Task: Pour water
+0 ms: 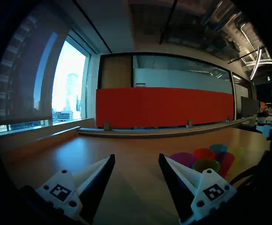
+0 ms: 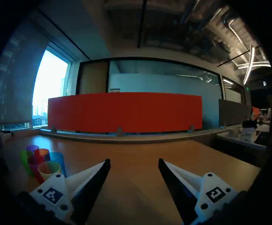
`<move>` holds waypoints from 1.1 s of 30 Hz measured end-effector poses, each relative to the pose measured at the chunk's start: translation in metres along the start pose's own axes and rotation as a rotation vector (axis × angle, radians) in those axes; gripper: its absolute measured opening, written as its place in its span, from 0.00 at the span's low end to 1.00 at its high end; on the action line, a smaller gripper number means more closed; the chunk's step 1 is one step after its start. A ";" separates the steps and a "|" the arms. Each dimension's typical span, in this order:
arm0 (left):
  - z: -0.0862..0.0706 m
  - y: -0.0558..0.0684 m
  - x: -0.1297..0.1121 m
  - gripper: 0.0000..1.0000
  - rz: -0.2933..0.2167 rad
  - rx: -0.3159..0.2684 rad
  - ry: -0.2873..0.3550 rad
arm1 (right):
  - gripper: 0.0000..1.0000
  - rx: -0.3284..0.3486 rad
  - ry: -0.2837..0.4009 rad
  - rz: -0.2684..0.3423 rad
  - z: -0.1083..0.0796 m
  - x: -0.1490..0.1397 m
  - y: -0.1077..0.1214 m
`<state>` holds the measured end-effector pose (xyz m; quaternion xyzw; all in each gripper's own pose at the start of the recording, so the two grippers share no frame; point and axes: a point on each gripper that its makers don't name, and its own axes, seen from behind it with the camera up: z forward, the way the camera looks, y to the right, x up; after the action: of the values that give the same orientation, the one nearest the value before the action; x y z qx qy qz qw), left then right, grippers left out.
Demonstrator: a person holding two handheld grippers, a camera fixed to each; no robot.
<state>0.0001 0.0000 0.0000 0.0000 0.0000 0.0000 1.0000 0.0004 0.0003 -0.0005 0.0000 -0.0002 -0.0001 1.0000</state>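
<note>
- Step in hand, as I judge it: the very start. Nothing has been picked up, so the pour has not begun.
- The left tongs point(image 1: 136, 156) are spread wide with nothing between them, hanging low over the wooden tabletop point(image 1: 128, 144).
- The right tongs point(image 2: 134, 161) are also spread wide and empty, low over the same wood.
- The task's things are the cups point(image 1: 207, 159), a tight bunch of coloured plastic ones standing upright on the tabletop.
- In the left gripper view they stand just off to the right of the right-hand finger, with a green cup point(image 1: 206, 165) at the front of the bunch.
- In the right gripper view the bunch stands to the left of the left-hand finger, so the cups appear to lie between the two tongs.
- The cups touch or nearly touch one another. Whether any has water in it I cannot tell from this low angle.
- Behind the tabletop runs a red screen point(image 1: 166, 107), with a bright window point(image 1: 68, 93) to the left.
- The next move likely calls for one pair of tongs to turn inward towards the bunch and close around a single outer cup.
- Because the cups are crowded, the fingers need to slip in without knocking the neighbours, and the chosen cup should be held upright before any tipping.
</note>
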 end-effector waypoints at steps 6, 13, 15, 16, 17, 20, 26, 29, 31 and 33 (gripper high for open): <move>0.000 0.000 0.000 0.86 0.001 0.000 0.000 | 0.99 0.000 0.000 0.000 0.000 0.000 0.000; 0.000 0.000 0.000 0.86 0.000 0.000 0.000 | 0.99 0.000 0.000 0.000 0.000 0.001 0.000; 0.000 0.000 -0.001 0.86 0.000 0.000 0.000 | 0.99 0.001 0.000 0.000 0.000 0.001 0.000; 0.000 0.000 -0.001 0.86 0.000 -0.001 0.000 | 0.99 0.001 0.000 0.000 0.000 0.001 0.000; 0.000 0.001 -0.001 0.86 -0.001 -0.001 0.000 | 0.99 0.001 0.000 0.000 0.000 0.000 0.000; 0.000 0.000 0.000 0.86 0.000 0.000 0.000 | 0.99 0.001 0.000 -0.001 0.000 0.000 0.000; 0.000 -0.001 0.000 0.86 0.001 0.005 0.000 | 0.99 0.001 0.001 -0.001 0.000 0.000 -0.001; -0.001 -0.002 0.000 0.86 0.002 0.010 -0.002 | 0.99 0.003 0.001 -0.003 -0.001 0.000 -0.002; -0.001 -0.003 0.000 0.86 0.010 0.012 -0.006 | 0.99 0.007 -0.001 -0.004 -0.001 0.000 -0.003; 0.000 -0.003 0.001 0.86 0.023 0.013 -0.009 | 0.99 0.012 -0.005 -0.005 -0.002 0.000 -0.005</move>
<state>0.0006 -0.0034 -0.0002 0.0063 -0.0044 0.0113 0.9999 0.0003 -0.0047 -0.0028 0.0060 -0.0026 -0.0024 1.0000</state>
